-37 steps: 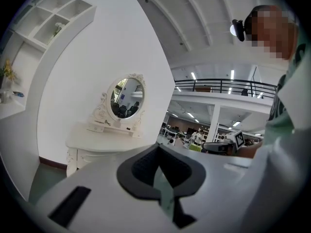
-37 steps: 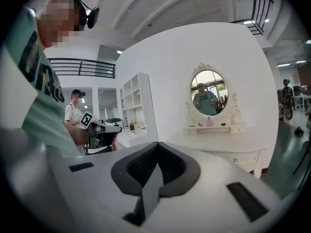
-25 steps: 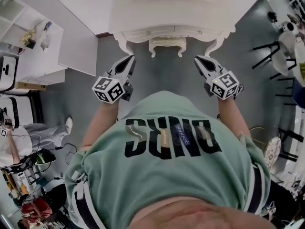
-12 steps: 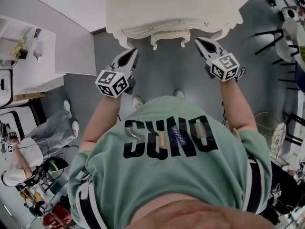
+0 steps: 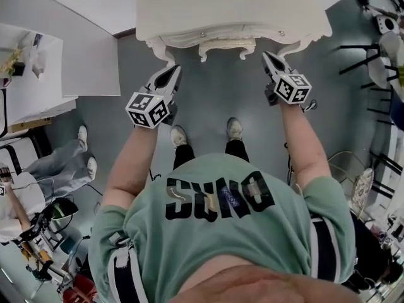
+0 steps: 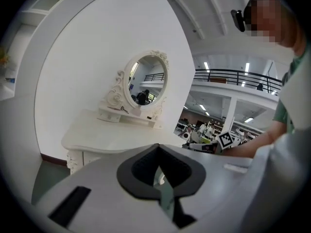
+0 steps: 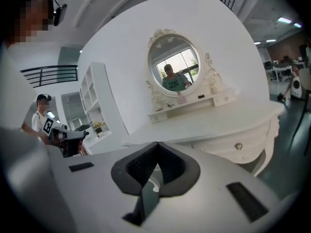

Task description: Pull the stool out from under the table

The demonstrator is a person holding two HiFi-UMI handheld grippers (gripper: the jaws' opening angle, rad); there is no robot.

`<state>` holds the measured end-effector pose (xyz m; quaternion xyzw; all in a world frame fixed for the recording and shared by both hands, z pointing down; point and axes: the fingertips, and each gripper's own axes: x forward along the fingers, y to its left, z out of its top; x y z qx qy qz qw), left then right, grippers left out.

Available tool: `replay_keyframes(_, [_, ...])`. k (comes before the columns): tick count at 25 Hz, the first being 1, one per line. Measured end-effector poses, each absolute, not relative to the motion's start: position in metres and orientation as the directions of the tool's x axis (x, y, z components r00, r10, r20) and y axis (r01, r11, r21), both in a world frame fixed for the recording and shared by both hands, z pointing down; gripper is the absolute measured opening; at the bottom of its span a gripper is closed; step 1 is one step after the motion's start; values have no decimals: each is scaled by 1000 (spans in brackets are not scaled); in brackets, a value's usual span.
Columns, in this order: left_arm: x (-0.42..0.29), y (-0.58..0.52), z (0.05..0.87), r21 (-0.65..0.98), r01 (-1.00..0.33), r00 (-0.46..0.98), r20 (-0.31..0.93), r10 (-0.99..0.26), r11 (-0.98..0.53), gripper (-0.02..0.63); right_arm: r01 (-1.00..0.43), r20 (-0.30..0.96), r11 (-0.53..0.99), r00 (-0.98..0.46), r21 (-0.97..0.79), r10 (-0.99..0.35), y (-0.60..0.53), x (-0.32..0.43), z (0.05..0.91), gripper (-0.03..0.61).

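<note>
Grey floor [image 5: 214, 96], white shelving [image 5: 28, 81] left, black-legged chairs [image 5: 363, 55] right.

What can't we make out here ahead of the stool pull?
Stool, head view: only its front edge and two legs show; the table top covers the rest.
Stool, both gripper views: not visible; the bodies of the left gripper and right gripper fill the lower frame.
Mirror, head view: cut off by the top edge.
Items on the mirror shelf, right gripper view: too small to tell.
</note>
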<state>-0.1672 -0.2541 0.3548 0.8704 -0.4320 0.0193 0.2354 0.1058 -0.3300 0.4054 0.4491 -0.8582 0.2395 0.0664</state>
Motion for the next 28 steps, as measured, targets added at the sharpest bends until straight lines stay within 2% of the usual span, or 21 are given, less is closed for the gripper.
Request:
replay_keyframes(5, [-162,-273,429,437,-768,612,289,-736,-468,-2,-830,430,248,-486,-500,-761,-358,143,526,-11])
replay_keyframes(9, [-150,-297,495,455,-764,620,318,-718,-457,-2,-794,450,111,-447,-597,-773,-383,151,607,-11])
replay_keyframes(18, [-139,-327,643,497,-743,647,358,-673,-449,-2,-707,391,14,-408,-707,-825,-429,132,745,46])
replay_keyframes(22, [-140,-338,695,520,-733,652,352,-672,-439,-2,-680,386,-4,-411,-733,-826,-444,124,806,87])
replay_keyframes(28, [-144,-347,748,538,-725,653,337,-678,-431,-2,-581,349,-17,-464,-813,-815,-463,101,889,224])
